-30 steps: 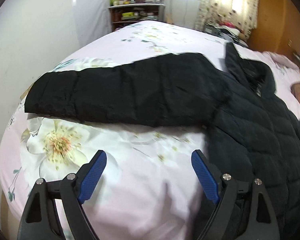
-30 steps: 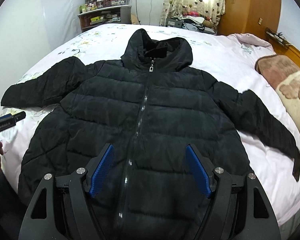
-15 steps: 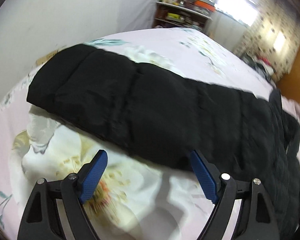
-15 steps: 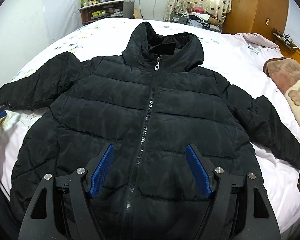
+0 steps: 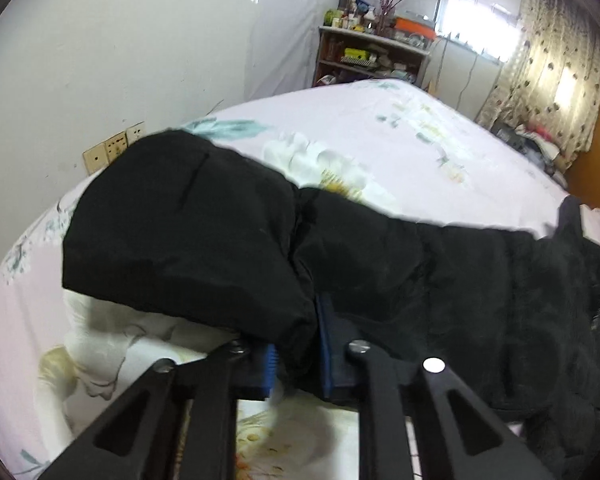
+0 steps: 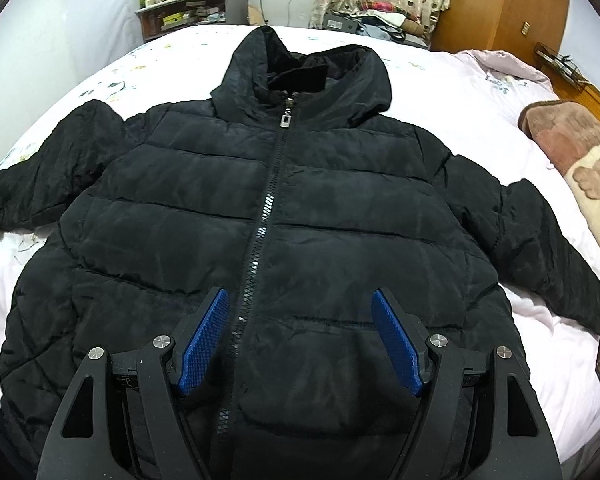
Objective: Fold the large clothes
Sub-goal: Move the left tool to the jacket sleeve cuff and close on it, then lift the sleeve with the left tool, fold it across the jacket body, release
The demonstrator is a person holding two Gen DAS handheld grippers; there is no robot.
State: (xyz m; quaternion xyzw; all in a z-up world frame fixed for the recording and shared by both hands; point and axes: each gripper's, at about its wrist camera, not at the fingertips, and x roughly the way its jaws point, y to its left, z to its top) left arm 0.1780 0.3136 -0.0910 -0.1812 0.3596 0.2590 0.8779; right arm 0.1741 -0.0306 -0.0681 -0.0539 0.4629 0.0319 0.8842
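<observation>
A black hooded puffer jacket [image 6: 300, 216] lies face up and zipped on the bed, sleeves spread to both sides. My left gripper [image 5: 298, 344] is shut on the lower edge of the jacket's left sleeve [image 5: 188, 240], near the cuff end, and the fabric bunches between the blue pads. My right gripper [image 6: 300, 336] is open and empty, hovering over the lower front of the jacket beside the zipper [image 6: 268, 208]. The other sleeve [image 6: 540, 240] lies flat at the right.
The bed has a pale pink floral sheet [image 5: 380, 132]. A brown and cream blanket [image 6: 572, 152] lies at the right. A cluttered shelf [image 5: 372, 56] stands beyond the bed. A white wall with sockets [image 5: 112, 148] runs along the left.
My left gripper moved forward to the sleeve and shut on its lower edge, bunching it. My right gripper moved a little closer over the jacket front and stayed open.
</observation>
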